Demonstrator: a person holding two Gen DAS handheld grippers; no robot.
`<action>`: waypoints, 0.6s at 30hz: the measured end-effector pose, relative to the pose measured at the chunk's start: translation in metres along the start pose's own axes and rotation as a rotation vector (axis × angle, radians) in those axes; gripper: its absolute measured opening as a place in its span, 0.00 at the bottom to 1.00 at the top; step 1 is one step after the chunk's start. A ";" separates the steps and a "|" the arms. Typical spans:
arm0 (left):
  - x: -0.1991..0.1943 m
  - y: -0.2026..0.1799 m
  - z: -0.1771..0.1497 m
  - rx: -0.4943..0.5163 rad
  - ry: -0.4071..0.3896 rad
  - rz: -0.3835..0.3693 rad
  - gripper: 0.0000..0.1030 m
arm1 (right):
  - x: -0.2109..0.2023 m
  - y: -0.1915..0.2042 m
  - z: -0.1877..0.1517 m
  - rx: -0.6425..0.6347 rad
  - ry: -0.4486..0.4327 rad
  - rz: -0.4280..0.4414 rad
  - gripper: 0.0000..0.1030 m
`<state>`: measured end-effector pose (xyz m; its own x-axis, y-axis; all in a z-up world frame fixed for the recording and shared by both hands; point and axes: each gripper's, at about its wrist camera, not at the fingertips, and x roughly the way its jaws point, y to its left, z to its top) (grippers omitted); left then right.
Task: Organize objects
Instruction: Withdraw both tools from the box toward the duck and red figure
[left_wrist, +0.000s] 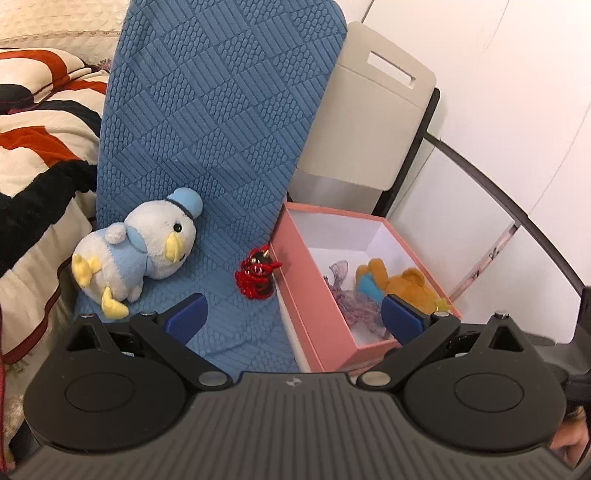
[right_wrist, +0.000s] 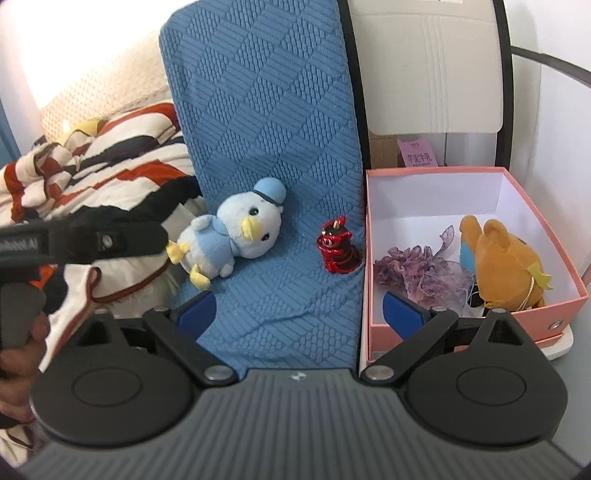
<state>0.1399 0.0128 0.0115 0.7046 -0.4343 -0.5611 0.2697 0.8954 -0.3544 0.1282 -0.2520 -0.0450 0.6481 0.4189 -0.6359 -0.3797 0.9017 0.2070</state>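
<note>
Up front in my left wrist view, the left gripper (left_wrist: 293, 314) has its 2 blue pads spread wide with nothing between them. It hovers over a blue textured mat (left_wrist: 221, 129). On the mat a plush duck (left_wrist: 136, 251) in a blue cap lies on its side, left of the gripper. A small red toy (left_wrist: 257, 277) stands upright near the mat's right edge, just beside a pink box (left_wrist: 314, 317). Inside the open box lie a purple frilly item (left_wrist: 351, 295) and an orange bear (left_wrist: 402, 284), close together. A striped blanket (left_wrist: 40, 122) fills the left side. Behind the box stands a beige panel (left_wrist: 369, 122).

Next, in my right wrist view, the right gripper (right_wrist: 301, 314) is likewise spread wide and empty above the mat (right_wrist: 266, 110). The duck (right_wrist: 236, 236) lies left of centre, well apart from the box (right_wrist: 554, 317). The red toy (right_wrist: 338, 247) stands just left of the box wall. The purple item (right_wrist: 424, 269) and the bear (right_wrist: 506, 266) rest inside, touching. At the far left, the other gripper's black body and a hand (right_wrist: 22, 343) show.
</note>
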 end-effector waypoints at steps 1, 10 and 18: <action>0.004 0.002 -0.001 0.012 -0.016 0.006 0.99 | 0.004 -0.001 -0.002 0.003 0.005 -0.001 0.96; 0.068 0.023 0.003 0.084 -0.038 0.153 0.99 | 0.051 -0.017 -0.001 -0.002 -0.002 -0.007 0.96; 0.124 0.039 0.000 0.143 -0.021 0.229 0.99 | 0.092 -0.018 0.009 -0.050 -0.037 -0.007 0.95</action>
<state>0.2377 -0.0061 -0.0725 0.7710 -0.2185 -0.5982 0.1910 0.9754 -0.1101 0.2006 -0.2287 -0.1010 0.6748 0.4171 -0.6088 -0.4070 0.8985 0.1646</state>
